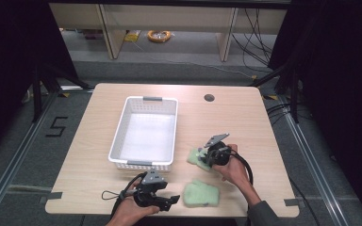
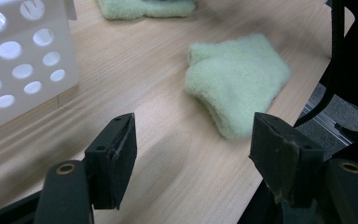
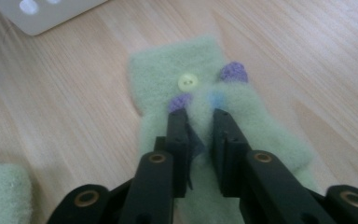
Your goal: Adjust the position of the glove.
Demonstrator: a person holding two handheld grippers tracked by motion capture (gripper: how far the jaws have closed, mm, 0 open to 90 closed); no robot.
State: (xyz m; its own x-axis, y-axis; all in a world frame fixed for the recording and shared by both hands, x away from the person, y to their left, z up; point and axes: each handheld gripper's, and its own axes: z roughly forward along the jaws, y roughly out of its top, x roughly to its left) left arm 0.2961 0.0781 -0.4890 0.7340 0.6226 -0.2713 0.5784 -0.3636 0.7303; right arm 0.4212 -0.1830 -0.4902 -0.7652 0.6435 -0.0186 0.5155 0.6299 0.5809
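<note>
A pale green fleece mitten (image 3: 158, 74) with a yellow button and purple patches lies flat on the wooden table (image 1: 226, 117), right of the basket. My right gripper (image 3: 200, 116) points down onto it, and its jaws pinch a fold of the fleece between the pads. From above, that mitten (image 1: 194, 157) pokes out to the left of the right gripper (image 1: 206, 157). A second green mitten (image 1: 201, 194) lies near the front edge. My left gripper (image 1: 172, 201) rests just left of it, open and holding nothing. In the left gripper view this second mitten (image 2: 235, 84) lies beyond the spread jaws.
A white perforated plastic basket (image 1: 118, 136) stands left of centre with nothing inside; its corner (image 2: 23, 60) is close to the left gripper. A round cable hole (image 1: 209, 98) sits at the back of the table. The front edge is right behind both hands.
</note>
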